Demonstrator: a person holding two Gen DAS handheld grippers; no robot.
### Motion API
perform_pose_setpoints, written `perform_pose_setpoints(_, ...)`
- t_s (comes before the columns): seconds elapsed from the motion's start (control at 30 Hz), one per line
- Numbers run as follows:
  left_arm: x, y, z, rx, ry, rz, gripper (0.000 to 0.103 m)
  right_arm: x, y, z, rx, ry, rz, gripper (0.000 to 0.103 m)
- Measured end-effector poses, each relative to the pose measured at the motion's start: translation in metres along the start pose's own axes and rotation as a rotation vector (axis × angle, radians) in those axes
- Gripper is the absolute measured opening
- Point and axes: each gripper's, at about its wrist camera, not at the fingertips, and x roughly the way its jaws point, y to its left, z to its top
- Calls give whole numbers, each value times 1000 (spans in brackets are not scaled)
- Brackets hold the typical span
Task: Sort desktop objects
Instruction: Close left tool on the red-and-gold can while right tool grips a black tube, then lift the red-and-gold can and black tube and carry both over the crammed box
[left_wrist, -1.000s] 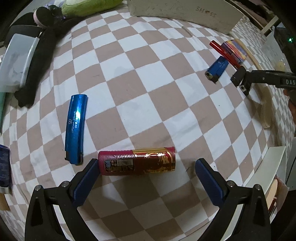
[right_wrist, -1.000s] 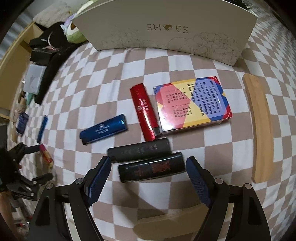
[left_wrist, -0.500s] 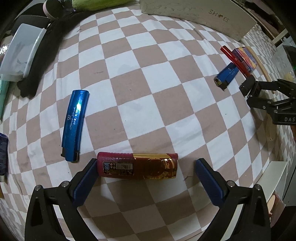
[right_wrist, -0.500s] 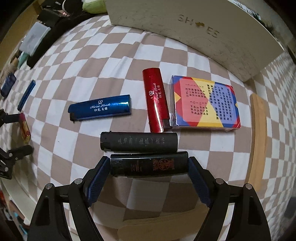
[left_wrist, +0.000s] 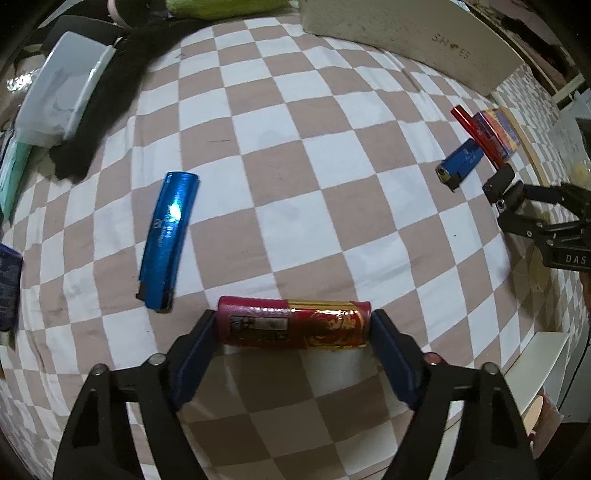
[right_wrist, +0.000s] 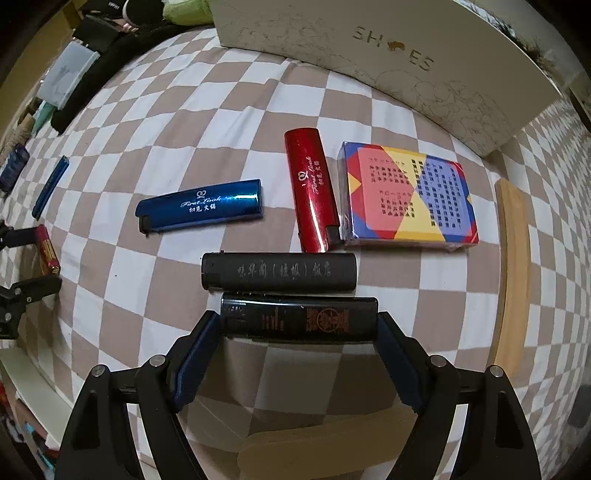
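My left gripper (left_wrist: 293, 326) is shut on a red and gold lighter (left_wrist: 293, 326), gripped end to end on the checkered cloth. A blue lighter (left_wrist: 168, 238) lies just to its upper left. My right gripper (right_wrist: 299, 325) is shut on a black lighter with red print (right_wrist: 299, 319), also end to end. Just beyond it lies a matte black lighter (right_wrist: 279, 277), then a blue lighter (right_wrist: 201, 208), a red lighter (right_wrist: 312, 188) and a colourful card box (right_wrist: 406, 194). The left gripper with its lighter shows at the left edge of the right wrist view (right_wrist: 46, 254).
A white shoe box (right_wrist: 388, 55) stands along the back. Wooden strips lie at the right (right_wrist: 511, 273) and under my right gripper (right_wrist: 325, 439). A pale plastic case (left_wrist: 61, 98) on black cloth and a dark blue box (left_wrist: 7, 291) sit at the left.
Both grippers have closed from wide open onto their lighters: the left on the red and gold one, the right on the black one with red print.
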Motion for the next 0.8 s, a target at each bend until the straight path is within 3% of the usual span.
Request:
perform_pose_setpoints(0.47, 2, -28, -2, -35, 5, 30, 81, -9, 8, -15, 25, 28, -22, 82)
perform_pose_setpoints(0.73, -17, -38, 0, -104, -64, 23, 81, -39, 0, -20, 77, -36, -22, 81)
perform_pose_setpoints(0.8, -19, -30, -12, -114, -83, 22, 81, -49, -2, -23, 89, -53, -17, 81)
